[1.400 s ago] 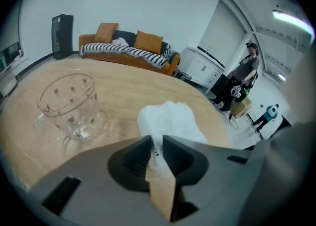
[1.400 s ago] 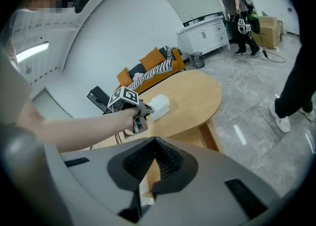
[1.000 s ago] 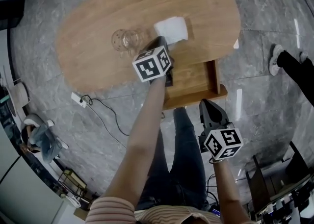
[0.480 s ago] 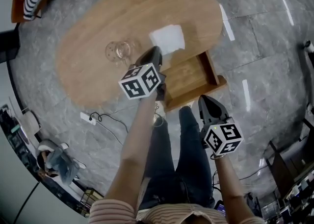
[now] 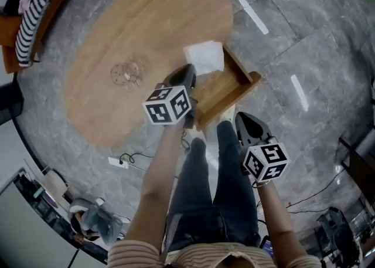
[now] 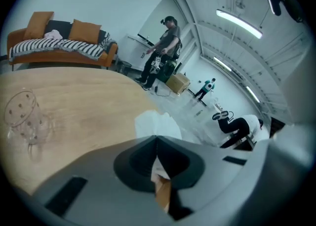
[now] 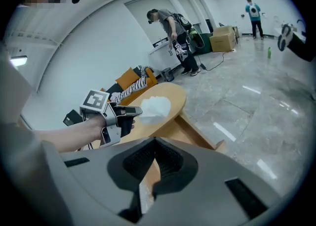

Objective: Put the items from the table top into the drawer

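A clear glass (image 5: 126, 73) stands on the oval wooden table (image 5: 117, 32), and a white cloth (image 5: 205, 58) lies at the table's edge over the open wooden drawer (image 5: 225, 88). My left gripper (image 5: 187, 72) hovers shut and holds nothing, just left of the cloth, by the drawer's near corner. In the left gripper view its jaws (image 6: 157, 140) meet, with the cloth (image 6: 157, 123) right ahead and the glass (image 6: 22, 116) far left. My right gripper (image 5: 244, 120) is shut and holds nothing, over the floor short of the drawer. Its view shows the cloth (image 7: 154, 106), the drawer (image 7: 190, 130) and the left gripper (image 7: 133, 113).
An orange sofa (image 6: 59, 47) with a striped blanket stands beyond the table. A power strip (image 5: 117, 162) with a cable lies on the floor at the table's near side. People (image 6: 163, 47) stand in the background. The holder's legs (image 5: 211, 190) are under the grippers.
The head view has swung, so the table looks turned. Both grippers keep about the same places by the drawer and stay shut.
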A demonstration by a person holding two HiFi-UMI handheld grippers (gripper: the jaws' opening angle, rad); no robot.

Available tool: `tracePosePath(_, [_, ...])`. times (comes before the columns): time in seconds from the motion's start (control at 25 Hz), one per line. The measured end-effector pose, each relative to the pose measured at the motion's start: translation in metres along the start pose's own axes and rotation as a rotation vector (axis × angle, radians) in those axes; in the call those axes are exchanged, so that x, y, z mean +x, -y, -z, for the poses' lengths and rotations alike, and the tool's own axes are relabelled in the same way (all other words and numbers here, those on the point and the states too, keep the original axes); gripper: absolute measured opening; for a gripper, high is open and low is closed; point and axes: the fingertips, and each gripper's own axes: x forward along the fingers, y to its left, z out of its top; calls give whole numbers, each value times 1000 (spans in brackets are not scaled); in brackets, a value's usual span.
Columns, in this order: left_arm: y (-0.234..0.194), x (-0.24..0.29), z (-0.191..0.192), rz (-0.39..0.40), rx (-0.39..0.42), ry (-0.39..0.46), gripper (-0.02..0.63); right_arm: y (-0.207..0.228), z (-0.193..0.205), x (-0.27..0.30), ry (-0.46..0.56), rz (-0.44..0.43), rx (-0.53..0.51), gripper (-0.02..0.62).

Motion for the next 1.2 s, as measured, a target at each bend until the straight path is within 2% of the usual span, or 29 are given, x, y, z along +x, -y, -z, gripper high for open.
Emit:
tracePosePath(0.32, [33, 20, 32, 91, 98, -122, 17, 9, 24, -11, 35, 51, 76, 8])
tracePosePath(0.64, [54, 46, 66, 176, 236, -262, 17, 28, 38, -12, 68, 108, 139, 8])
tracePosePath(0.84, [63, 63, 89, 215, 346, -353, 17, 43, 45, -7, 87, 146, 184, 9])
tracePosePath(1.2, [65, 90, 133, 271, 492, -503, 17, 58, 62, 3, 93, 173, 253, 8])
